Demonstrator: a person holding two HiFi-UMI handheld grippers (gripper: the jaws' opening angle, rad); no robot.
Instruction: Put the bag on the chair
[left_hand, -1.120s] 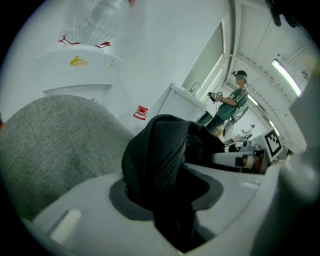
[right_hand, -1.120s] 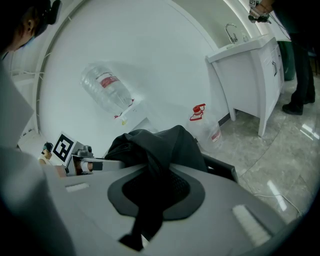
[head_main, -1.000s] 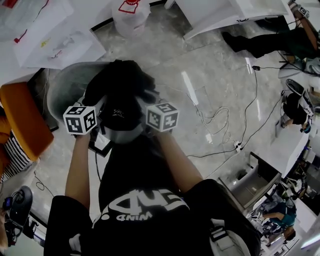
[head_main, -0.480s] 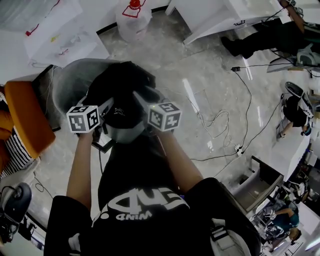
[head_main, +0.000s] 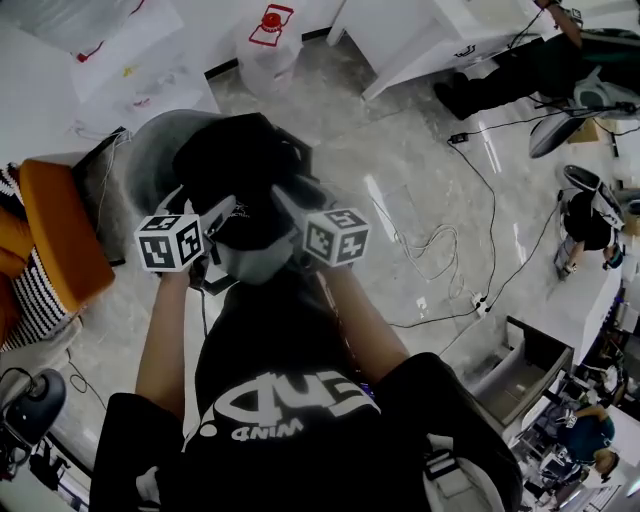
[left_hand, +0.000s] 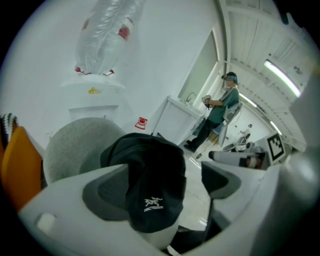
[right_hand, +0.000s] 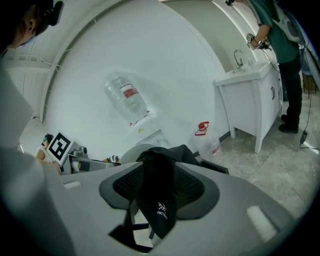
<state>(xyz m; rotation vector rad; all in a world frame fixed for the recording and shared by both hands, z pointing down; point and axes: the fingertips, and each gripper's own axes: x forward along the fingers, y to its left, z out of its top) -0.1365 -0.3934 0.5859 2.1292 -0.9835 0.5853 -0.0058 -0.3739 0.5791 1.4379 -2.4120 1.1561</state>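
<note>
Grey marble floor (head_main: 430, 150); black fabric bag (head_main: 240, 160) sits on round grey upholstered chair (head_main: 148, 165); left gripper (left_hand: 160, 186) fingers opening, bag cloth loose between them; right gripper (right_hand: 159, 191) fingers apart, bag fabric hanging between them.

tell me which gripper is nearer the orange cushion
Left. The left gripper, fingers opening with the bag between them, is toward the orange cushion; the right gripper is beyond the bag.

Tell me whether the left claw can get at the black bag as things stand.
Probably yes: the left claw is opening its jaws with the black bag right between them, at the grey chair; nothing else stands in the way.
</note>
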